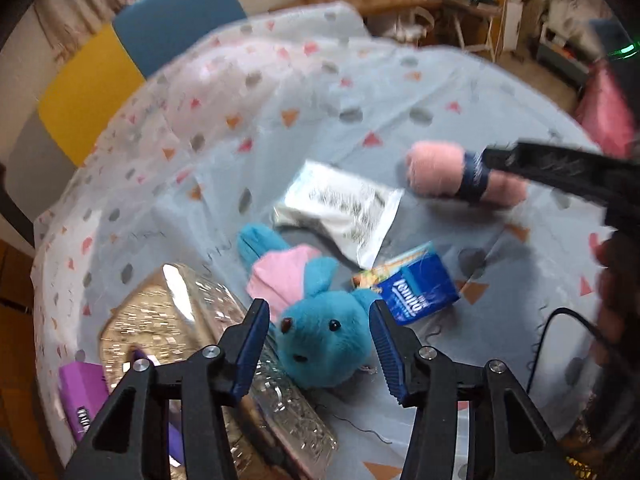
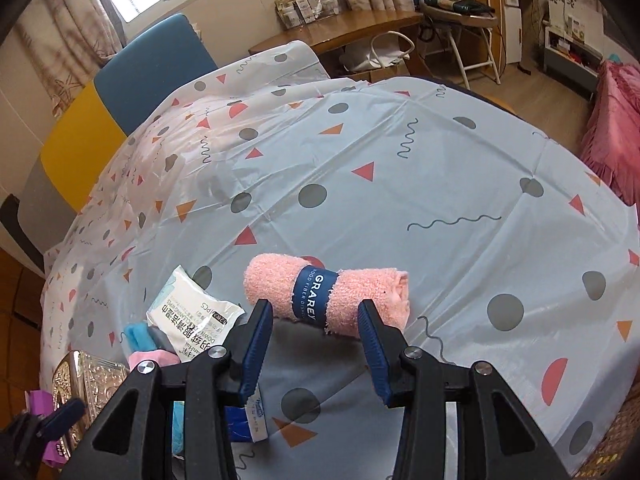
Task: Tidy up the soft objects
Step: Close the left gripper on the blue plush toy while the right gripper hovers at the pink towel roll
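The left gripper (image 1: 318, 344) has its jaws wide apart, one on each side of the blue plush toy (image 1: 320, 328), which lies on the desk (image 1: 360, 92) under a spotted cloth. Beside the toy sit a shiny gold box (image 1: 192, 332), a blue tissue pack (image 1: 416, 288) and a white wipes packet (image 1: 340, 208). The right gripper (image 2: 316, 344) is spread wide too — the rolled pink towel (image 2: 328, 294) lies just ahead of its jaws, and they do not pinch it.

Towel band (image 2: 315, 295) reads "GRAREY"; blue pack (image 1: 416, 294), "Tempo".
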Tool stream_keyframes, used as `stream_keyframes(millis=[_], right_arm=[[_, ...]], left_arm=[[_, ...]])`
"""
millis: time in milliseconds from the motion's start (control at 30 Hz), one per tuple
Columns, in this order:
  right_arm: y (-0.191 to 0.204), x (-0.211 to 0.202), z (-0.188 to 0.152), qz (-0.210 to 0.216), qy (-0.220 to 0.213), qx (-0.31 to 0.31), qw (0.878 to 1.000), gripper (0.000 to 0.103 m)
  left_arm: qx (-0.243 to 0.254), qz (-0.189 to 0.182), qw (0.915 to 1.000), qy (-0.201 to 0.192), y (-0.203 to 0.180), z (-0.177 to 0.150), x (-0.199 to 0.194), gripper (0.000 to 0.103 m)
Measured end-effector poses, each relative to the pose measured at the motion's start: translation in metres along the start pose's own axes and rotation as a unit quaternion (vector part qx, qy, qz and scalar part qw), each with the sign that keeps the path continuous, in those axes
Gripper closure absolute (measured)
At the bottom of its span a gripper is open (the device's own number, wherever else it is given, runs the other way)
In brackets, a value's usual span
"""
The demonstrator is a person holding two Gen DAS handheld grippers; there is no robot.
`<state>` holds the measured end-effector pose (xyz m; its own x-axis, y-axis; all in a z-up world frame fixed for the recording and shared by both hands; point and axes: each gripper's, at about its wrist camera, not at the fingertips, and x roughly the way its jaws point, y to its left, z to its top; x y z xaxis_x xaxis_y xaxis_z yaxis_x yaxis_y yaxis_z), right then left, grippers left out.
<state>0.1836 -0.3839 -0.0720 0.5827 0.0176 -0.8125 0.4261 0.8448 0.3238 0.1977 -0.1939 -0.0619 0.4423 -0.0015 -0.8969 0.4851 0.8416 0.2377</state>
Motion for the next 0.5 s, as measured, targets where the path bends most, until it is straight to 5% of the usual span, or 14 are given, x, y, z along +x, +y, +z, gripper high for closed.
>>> stream_keyframes(millis=[67, 100, 233, 400, 500], right_arm=[[-0.001, 0.001, 0.000, 0.005, 0.004, 0.003, 1.000, 0.059], [0.000, 0.002, 0.000, 0.007, 0.005, 0.004, 1.000, 0.059], [-0.002, 0.002, 0.000, 0.013, 0.008, 0.007, 1.000, 0.059], [-0.006, 0.000, 0.001, 0.011, 0.001, 0.019, 1.000, 0.059], [-0.009, 0.001, 0.001, 0.013, 0.005, 0.027, 1.000, 0.059]], left_arm=[[-0.003, 0.010, 0.9995, 0.029, -0.002, -0.001, 0.017, 0.059], [-0.005, 0.013, 0.9994, 0.032, -0.004, -0.003, 0.021, 0.074], [-0.009, -0.026, 0.9996, -0.011, -0.013, -0.013, 0.012, 0.091], [0.019, -0.147, 0.9876, -0.052, -0.044, -0.030, -0.010, 0.095], [0.034, -0.171, 0.9820, -0.073, -0.056, -0.042, -0.023, 0.095]])
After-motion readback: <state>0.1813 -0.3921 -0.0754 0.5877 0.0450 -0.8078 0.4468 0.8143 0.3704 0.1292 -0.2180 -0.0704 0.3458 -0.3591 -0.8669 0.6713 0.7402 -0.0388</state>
